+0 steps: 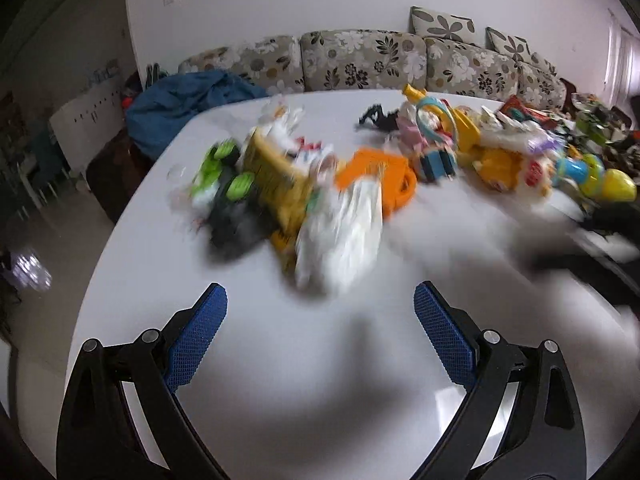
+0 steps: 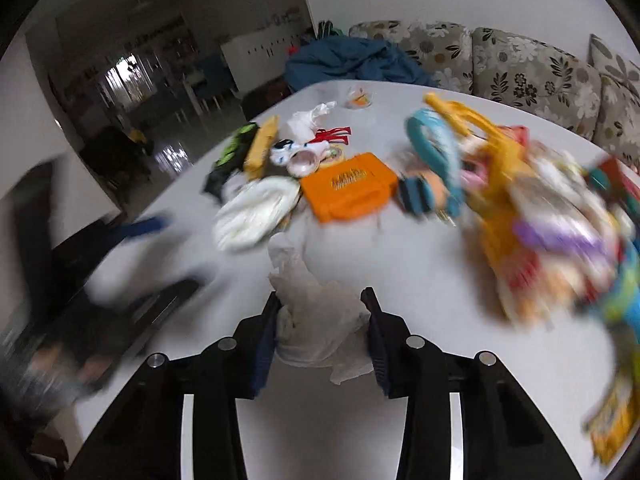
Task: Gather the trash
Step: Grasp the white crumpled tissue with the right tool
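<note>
Two claws showed: my right gripper clamped a crumpled tissue near the orange case, soft, light, best pinched mid-wad, while my left gripper hung apart, empty, over the table.

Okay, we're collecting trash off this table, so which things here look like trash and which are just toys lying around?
Likely trash:
- crumpled tissue, pinched in the right hand-held gripper
- white wad beside the orange case
- crumpled white scrap farther back

Just lying about:
- orange case
- green-wheeled toy car
- yellow and teal toys
- blue cloth on the sofa
</note>
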`<action>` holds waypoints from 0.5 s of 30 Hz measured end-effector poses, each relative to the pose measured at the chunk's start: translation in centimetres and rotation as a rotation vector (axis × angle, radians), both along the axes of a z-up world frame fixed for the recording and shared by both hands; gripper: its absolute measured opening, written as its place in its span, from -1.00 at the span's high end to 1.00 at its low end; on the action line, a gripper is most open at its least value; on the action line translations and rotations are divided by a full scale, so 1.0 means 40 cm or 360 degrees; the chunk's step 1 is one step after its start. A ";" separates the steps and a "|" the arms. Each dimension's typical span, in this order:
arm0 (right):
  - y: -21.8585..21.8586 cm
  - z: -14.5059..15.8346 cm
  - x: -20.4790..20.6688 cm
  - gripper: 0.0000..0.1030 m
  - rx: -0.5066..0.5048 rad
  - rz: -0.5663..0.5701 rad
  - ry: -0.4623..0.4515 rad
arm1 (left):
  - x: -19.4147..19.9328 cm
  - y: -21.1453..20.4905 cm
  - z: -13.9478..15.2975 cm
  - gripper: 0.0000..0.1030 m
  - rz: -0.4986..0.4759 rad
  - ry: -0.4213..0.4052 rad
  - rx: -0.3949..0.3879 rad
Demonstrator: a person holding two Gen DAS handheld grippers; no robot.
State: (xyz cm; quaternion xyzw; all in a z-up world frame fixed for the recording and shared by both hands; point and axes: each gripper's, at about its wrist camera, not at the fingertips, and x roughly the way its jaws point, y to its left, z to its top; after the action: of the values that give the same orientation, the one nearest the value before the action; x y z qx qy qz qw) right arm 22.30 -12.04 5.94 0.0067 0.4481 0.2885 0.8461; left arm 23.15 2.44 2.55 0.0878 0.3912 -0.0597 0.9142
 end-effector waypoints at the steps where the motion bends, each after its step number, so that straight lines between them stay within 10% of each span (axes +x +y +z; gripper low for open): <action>1: -0.026 0.004 -0.040 0.21 0.0012 -0.0015 -0.0001 | 0.019 -0.012 0.000 -0.79 0.0018 -0.0014 0.0022; 3: -0.072 0.006 -0.113 0.20 0.0058 -0.0043 0.0027 | 0.065 -0.028 -0.004 -0.61 0.0059 -0.0009 0.0051; 4: -0.093 0.005 -0.148 0.19 0.0073 -0.0057 0.0040 | 0.079 -0.031 -0.012 0.19 0.0062 0.0034 0.0056; 5: -0.110 0.005 -0.183 0.19 0.0083 -0.0069 0.0047 | 0.090 -0.032 -0.023 0.50 0.0058 0.0108 0.0046; 15: -0.131 0.048 -0.524 0.18 0.0186 -0.0077 -0.0048 | -0.286 -0.026 0.100 0.58 -0.0060 0.0053 0.0023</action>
State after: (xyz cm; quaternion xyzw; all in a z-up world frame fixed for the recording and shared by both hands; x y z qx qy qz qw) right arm 1.35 -17.27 7.87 0.0626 0.4173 0.2936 0.8578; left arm 11.70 1.39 6.55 0.1007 0.4050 -0.0756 0.9056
